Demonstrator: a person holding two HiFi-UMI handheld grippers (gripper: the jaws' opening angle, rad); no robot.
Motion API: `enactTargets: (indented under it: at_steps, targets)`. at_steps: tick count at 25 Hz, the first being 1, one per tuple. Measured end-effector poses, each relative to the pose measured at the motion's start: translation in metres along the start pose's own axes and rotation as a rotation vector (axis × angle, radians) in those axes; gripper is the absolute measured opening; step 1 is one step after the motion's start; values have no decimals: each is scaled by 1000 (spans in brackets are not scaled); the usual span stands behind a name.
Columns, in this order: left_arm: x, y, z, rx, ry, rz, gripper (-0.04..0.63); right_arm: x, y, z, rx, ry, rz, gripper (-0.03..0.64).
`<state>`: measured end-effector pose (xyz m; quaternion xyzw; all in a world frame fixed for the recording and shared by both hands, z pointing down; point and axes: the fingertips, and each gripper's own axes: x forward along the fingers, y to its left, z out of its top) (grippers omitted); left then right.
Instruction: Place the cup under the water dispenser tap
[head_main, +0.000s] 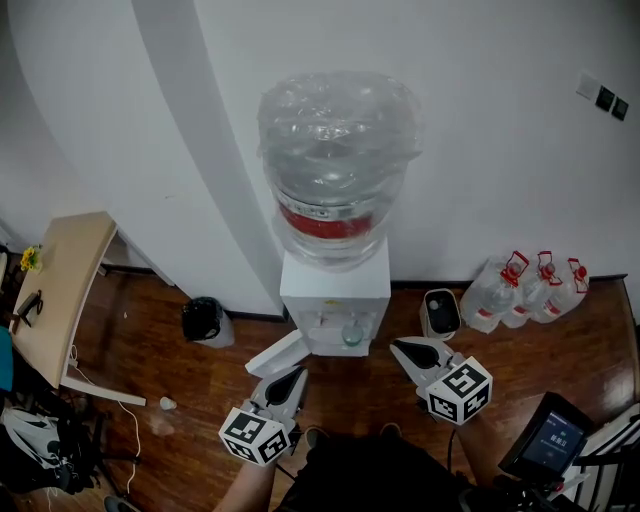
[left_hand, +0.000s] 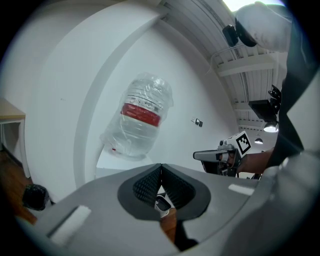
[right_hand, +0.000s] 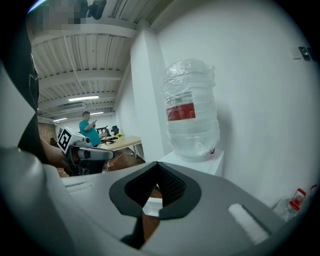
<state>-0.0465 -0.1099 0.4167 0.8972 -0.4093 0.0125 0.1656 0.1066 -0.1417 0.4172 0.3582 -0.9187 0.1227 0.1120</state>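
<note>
The white water dispenser (head_main: 334, 291) stands against the wall with a big clear bottle (head_main: 335, 160) on top. A small clear cup (head_main: 352, 335) sits in its tap recess. My left gripper (head_main: 296, 377) hovers just in front and to the left of the dispenser's base, jaws shut and empty. My right gripper (head_main: 401, 348) hovers to the right of the base, also shut with nothing in it. The left gripper view shows its pads (left_hand: 150, 185) meeting below the bottle (left_hand: 140, 118), with the right gripper (left_hand: 220, 155) alongside. In the right gripper view the pads (right_hand: 170, 186) are closed below the bottle (right_hand: 192, 112).
A black bin (head_main: 203, 320) stands left of the dispenser, and a white panel (head_main: 274, 355) lies at its foot. To the right are a small white bin (head_main: 440, 312) and several water jugs (head_main: 525, 290). A wooden desk (head_main: 55, 295) is at far left. A person (right_hand: 90, 127) stands far off.
</note>
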Motion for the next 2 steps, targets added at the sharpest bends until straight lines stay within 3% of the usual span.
enactTargets:
  at_steps: [2]
  targets:
    - [4,1,-3,2,0,-3,2,1,-2,0,0,2,2,0]
